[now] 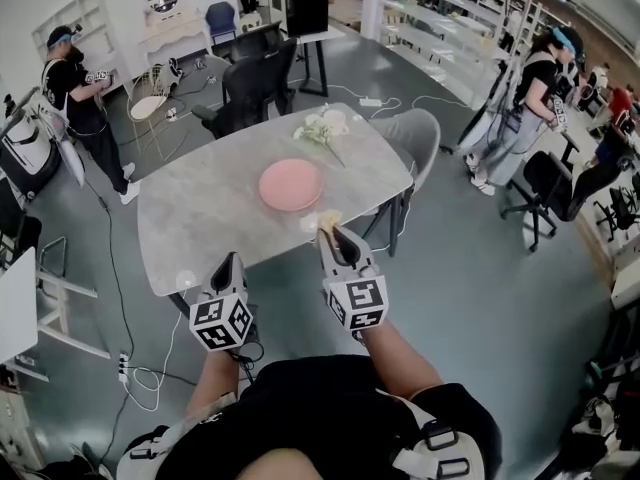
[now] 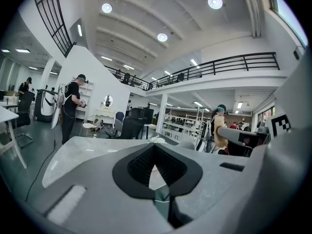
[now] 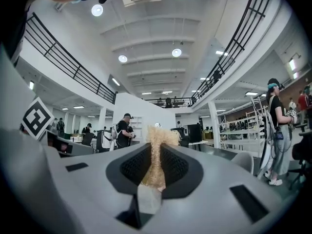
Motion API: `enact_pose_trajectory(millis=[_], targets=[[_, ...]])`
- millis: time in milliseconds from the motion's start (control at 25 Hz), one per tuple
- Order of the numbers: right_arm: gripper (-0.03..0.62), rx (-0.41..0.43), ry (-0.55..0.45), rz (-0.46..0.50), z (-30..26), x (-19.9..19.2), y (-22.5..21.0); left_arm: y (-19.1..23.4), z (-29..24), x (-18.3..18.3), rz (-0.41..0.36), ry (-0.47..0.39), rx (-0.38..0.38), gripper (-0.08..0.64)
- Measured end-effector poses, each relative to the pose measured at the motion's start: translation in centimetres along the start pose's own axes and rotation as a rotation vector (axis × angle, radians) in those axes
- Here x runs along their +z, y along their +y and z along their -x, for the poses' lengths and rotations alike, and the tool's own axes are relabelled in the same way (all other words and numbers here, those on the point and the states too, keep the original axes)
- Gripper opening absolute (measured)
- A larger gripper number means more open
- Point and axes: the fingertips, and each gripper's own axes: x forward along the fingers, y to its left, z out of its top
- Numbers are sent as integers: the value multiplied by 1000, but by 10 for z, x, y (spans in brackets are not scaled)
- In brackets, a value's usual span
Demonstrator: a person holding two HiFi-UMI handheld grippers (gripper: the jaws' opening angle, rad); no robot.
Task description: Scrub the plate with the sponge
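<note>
Tan, coarse-fibred loofah sponge [image 3: 157, 147] clamped in right gripper [image 3: 156, 156]; long axis upright at frame centre, frayed end past the tips. Left gripper [image 2: 155, 147] closed, empty. Round pink plate [image 1: 290, 184] lies beyond.

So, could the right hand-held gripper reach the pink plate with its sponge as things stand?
Probably yes: the right hand-held gripper, shut on the sponge, is at the table's near edge, and nothing lies between it and the plate.

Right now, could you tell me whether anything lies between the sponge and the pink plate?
Nothing visible does. The right gripper holds the sponge at the near edge of the table, whose bare top alone separates it from the plate. The flowers lie beyond the plate, out of the way.
</note>
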Motion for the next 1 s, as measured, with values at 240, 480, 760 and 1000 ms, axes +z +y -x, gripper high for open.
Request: enact_pose_trajectory(millis=[240, 480, 760, 1000], targets=[[52, -43, 5, 10, -9, -3, 14, 29, 0, 1, 4, -6, -20, 5], [52, -26, 21, 23, -27, -9, 16, 45, -5, -1, 16, 0, 2, 5], [52, 13, 25, 6, -76, -26, 0, 65, -40, -6, 18, 13, 56, 5], [52, 37, 29, -21, -132, -37, -40, 64, -103, -1, -1, 32, 78, 5]])
